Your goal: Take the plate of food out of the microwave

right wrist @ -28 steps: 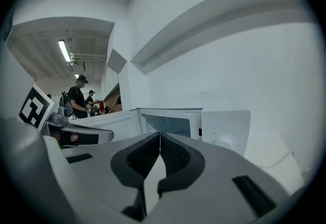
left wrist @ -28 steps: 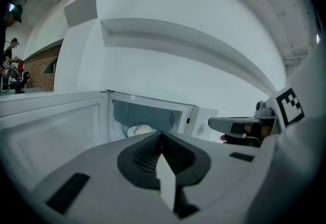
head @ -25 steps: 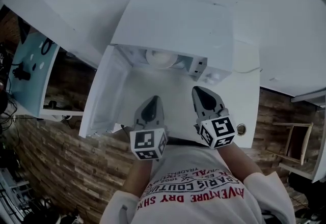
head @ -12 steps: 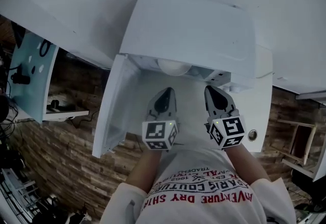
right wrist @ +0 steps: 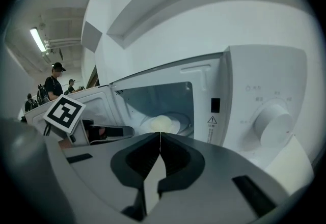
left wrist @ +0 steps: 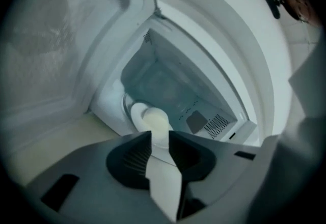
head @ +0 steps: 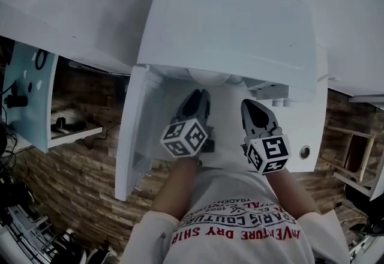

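Observation:
The white microwave (head: 228, 29) stands with its door (head: 135, 131) swung open to the left. Inside, a white plate (left wrist: 136, 116) carries a pale round piece of food (left wrist: 158, 125); it also shows as the plate (head: 207, 77) under the top edge in the head view, and as the food (right wrist: 162, 124) in the right gripper view. My left gripper (left wrist: 160, 135) points into the cavity, just short of the plate. Its jaws are opening, with nothing between them. My right gripper (right wrist: 160, 134) hangs in front of the opening, jaws shut and empty.
The control panel with a round dial (right wrist: 272, 121) sits right of the cavity. The open door flanks my left gripper (right wrist: 109, 131) on its left. Two people (right wrist: 53, 83) stand far behind. Wooden planks (head: 78, 197) lie below the microwave.
My left gripper has moved toward the microwave opening and rolled, so its marker cube now sits tilted. The right gripper keeps its place beside it.

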`<control>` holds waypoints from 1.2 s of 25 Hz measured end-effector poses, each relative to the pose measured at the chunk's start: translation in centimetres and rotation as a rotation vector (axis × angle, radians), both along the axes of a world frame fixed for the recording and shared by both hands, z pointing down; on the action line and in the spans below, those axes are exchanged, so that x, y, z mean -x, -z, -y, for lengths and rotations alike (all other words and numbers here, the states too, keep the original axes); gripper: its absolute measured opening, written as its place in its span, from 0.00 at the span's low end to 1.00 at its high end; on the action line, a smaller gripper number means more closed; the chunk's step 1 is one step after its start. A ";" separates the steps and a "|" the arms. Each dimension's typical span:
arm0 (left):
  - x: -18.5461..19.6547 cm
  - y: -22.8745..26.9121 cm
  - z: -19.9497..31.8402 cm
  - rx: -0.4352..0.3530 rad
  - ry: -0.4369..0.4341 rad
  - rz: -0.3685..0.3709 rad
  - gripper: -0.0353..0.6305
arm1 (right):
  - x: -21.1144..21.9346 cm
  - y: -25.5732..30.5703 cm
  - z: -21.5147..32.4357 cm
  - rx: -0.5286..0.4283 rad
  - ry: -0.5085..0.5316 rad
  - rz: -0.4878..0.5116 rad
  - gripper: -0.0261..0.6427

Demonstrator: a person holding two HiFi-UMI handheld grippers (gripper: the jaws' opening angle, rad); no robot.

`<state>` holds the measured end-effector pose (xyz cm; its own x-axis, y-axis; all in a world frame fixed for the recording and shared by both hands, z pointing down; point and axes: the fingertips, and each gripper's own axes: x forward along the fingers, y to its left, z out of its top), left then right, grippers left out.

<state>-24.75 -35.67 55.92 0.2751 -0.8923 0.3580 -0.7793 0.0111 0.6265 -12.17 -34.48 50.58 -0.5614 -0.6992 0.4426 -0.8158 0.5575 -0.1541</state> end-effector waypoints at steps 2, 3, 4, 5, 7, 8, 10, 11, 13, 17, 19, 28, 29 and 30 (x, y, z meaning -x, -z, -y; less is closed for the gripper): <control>-0.4 -1.2 0.7 0.043 -0.005 -0.084 0.21 | 0.3 -0.5 -0.1 0.011 -0.006 -0.003 0.06; -0.6 -1.7 1.0 0.059 -0.007 -0.118 0.24 | 0.3 -0.7 -0.2 0.015 -0.009 -0.005 0.06; -0.8 -2.1 1.3 0.072 -0.008 -0.147 0.26 | 0.4 -0.9 -0.2 0.016 -0.013 -0.010 0.06; -1.0 -2.4 1.6 0.085 -0.008 -0.169 0.28 | 0.3 -1.1 -0.2 0.018 -0.018 -0.016 0.06; -1.2 -3.0 2.0 0.115 -0.002 -0.204 0.28 | 0.2 -1.5 -0.3 0.024 -0.029 -0.028 0.06; -1.2 -3.3 2.2 0.133 0.004 -0.223 0.28 | 0.1 -1.7 -0.3 0.029 -0.034 -0.031 0.06; -1.2 -4.0 2.7 0.177 0.014 -0.262 0.28 | -0.2 -2.1 -0.3 0.040 -0.045 -0.034 0.06; -1.2 -4.4 2.9 0.199 0.019 -0.282 0.28 | -0.3 -2.2 -0.3 0.043 -0.051 -0.036 0.06; -1.0 -4.8 3.2 0.234 0.031 -0.324 0.28 | -0.5 -2.4 -0.4 0.043 -0.057 -0.044 0.06; -0.5 -5.2 3.8 0.270 0.071 -0.418 0.24 | -0.9 -3.0 -0.5 0.050 -0.057 -0.061 0.06; -0.5 -5.3 3.9 0.274 0.088 -0.454 0.22 | -1.0 -3.2 -0.6 0.054 -0.055 -0.064 0.06; -0.5 -4.8 3.8 0.275 0.146 -0.576 0.12 | -1.3 -3.3 -0.9 0.058 -0.050 -0.051 0.06; -0.6 -4.8 3.7 0.276 0.152 -0.602 0.12 | -1.4 -3.2 -0.8 0.057 -0.050 -0.049 0.06; -0.6 -4.7 3.6 0.277 0.156 -0.616 0.11 | -1.5 -3.2 -0.8 0.056 -0.051 -0.047 0.06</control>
